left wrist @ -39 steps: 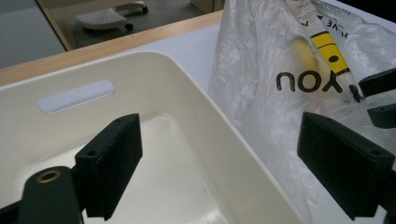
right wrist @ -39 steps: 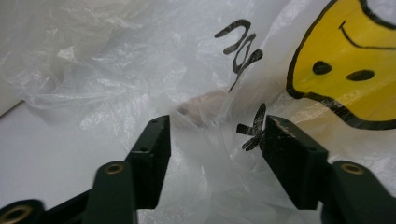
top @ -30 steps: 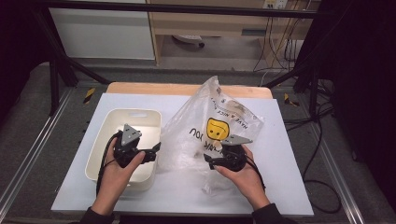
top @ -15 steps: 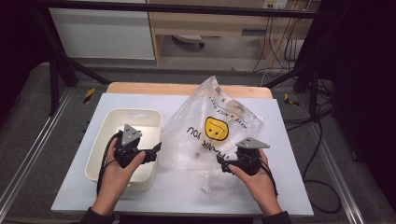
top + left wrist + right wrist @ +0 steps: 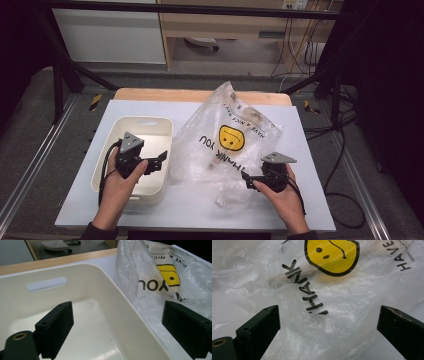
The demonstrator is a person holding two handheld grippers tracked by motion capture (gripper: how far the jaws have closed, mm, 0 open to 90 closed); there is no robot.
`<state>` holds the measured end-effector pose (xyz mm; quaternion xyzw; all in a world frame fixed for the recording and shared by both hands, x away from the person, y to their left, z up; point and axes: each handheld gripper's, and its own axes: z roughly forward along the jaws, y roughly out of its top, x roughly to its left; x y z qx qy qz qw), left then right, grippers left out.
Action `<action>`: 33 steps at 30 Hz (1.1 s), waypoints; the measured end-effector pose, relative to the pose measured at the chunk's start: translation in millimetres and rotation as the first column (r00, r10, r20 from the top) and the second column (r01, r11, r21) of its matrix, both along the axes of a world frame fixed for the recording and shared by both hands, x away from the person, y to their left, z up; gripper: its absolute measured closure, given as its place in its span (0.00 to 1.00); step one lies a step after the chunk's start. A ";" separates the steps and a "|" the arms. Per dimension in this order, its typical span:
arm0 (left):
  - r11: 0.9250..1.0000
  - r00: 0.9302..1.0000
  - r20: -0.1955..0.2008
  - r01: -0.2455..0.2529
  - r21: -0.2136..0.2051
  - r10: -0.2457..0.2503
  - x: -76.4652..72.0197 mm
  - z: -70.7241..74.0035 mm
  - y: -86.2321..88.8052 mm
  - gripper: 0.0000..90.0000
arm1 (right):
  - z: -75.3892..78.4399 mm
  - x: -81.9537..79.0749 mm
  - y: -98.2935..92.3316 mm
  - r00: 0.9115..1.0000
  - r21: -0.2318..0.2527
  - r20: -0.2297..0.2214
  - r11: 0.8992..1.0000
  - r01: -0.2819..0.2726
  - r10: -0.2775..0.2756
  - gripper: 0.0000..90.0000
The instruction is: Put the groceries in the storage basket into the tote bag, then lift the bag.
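While a white sheet covers most of the bench (image 5: 200, 220), a strip of bare wood shows along its twelve o'clock edge. On that sheet, from the centre toward one o'clock in the high view, a crumpled clear plastic bag (image 5: 227, 145) rises to a peak; it bears a yellow smiley face (image 5: 231, 137) and black lettering. At nine o'clock from the bag stands a cream tub (image 5: 145, 125), a deep rectangular bin with a slot handle in its far wall, its near right rim just beside the bag's edge.

At seven o'clock of the bench the person's left hand (image 5: 117, 182) holds the left tongs (image 5: 161, 159) over the tub's right side, tips aimed toward three o'clock at the bag. In the left gripper view these tongs (image 5: 130, 322) stand released and wide, one jaw over the tub's inside, the other over the bag's plastic, the tub's rim between them, nothing pinched.

At five o'clock the right hand (image 5: 282, 192) carries the right tongs (image 5: 246, 176), pointing toward nine o'clock at the bag's lower corner. Their jaws have just been opening; in the right gripper view the right tongs (image 5: 328, 330) are spread apart with the bag's film and the printed word lying beyond the gap, neither pad pressing it.
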<state>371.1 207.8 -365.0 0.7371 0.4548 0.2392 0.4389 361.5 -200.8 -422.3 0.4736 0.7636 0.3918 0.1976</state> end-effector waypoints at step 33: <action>1.000 1.000 0.003 -0.010 -0.028 0.010 -2.9 7.8 1.4 0.12 | -32.6 -5.5 10.5 0.996 -0.121 -0.086 0.993 0.005 -0.015 0.41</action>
